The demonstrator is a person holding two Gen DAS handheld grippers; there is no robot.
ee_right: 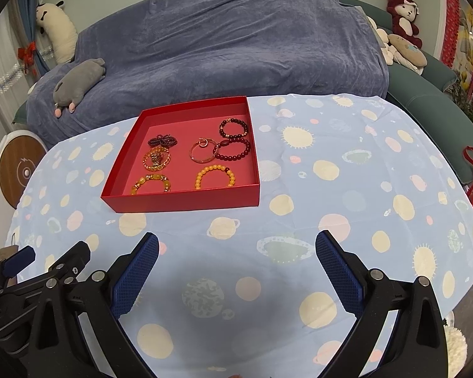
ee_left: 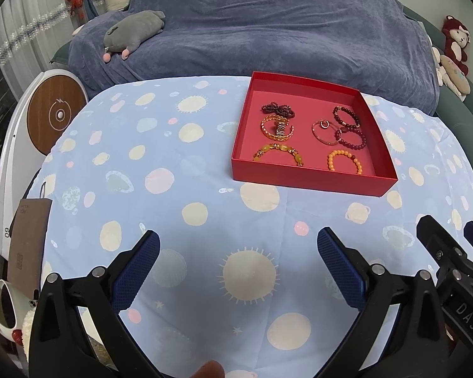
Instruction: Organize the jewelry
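Both grippers hover side by side over the near part of the tablecloth (ee_left: 173, 189), the left gripper (ee_left: 238, 263) and the right gripper (ee_right: 236, 263) each spread wide with nothing between the fingers. The red tray (ee_left: 312, 182) sits toward the table's far edge, bracelets (ee_right: 216, 173) lying inside it. Bare cloth stretches between tray and grippers.
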